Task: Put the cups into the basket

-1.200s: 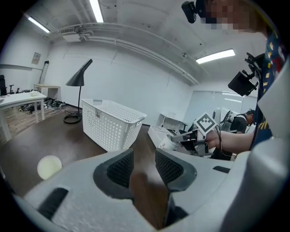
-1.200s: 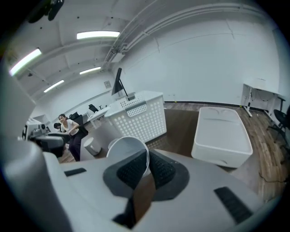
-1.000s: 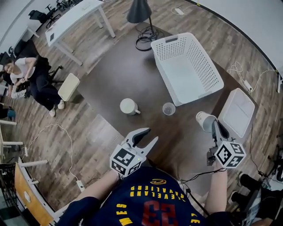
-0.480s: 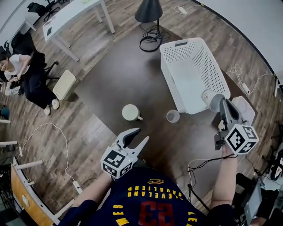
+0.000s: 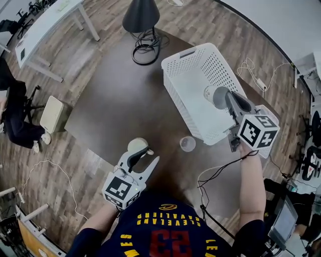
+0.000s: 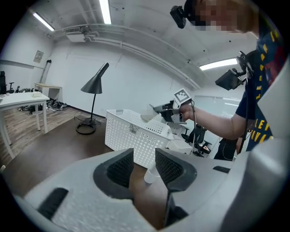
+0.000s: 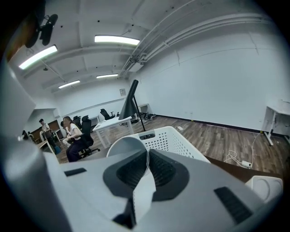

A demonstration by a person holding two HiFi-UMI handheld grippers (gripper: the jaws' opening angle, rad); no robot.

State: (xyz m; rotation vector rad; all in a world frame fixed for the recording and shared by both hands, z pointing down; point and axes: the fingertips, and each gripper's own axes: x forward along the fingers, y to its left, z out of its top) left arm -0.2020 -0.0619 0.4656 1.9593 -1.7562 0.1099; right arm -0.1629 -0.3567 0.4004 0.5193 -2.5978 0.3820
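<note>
A white perforated basket (image 5: 193, 60) (image 6: 131, 131) (image 7: 170, 136) stands on the dark brown surface (image 5: 120, 95). My right gripper (image 5: 224, 96) (image 7: 147, 158) is shut on the wall of a white paper cup (image 5: 211, 94) (image 7: 127, 147), held on its side over the basket's right part. My left gripper (image 5: 152, 155) (image 6: 144, 158) is open with nothing between its fingers. It hovers right beside a white mug (image 5: 136, 146). A small clear cup (image 5: 187, 144) (image 6: 151, 174) stands upright in front of the basket, beyond the left jaws.
A black floor lamp (image 5: 140, 15) with a coiled cable (image 5: 145, 40) stands behind the basket. A white table (image 5: 45, 22), a beige stool (image 5: 51, 113) and a seated person (image 5: 17, 118) are at the left. Cables (image 5: 251, 68) lie on the wooden floor at the right.
My right gripper has carried the paper cup from beside the white bin up and over the basket. My left gripper has moved forward to the mug.
</note>
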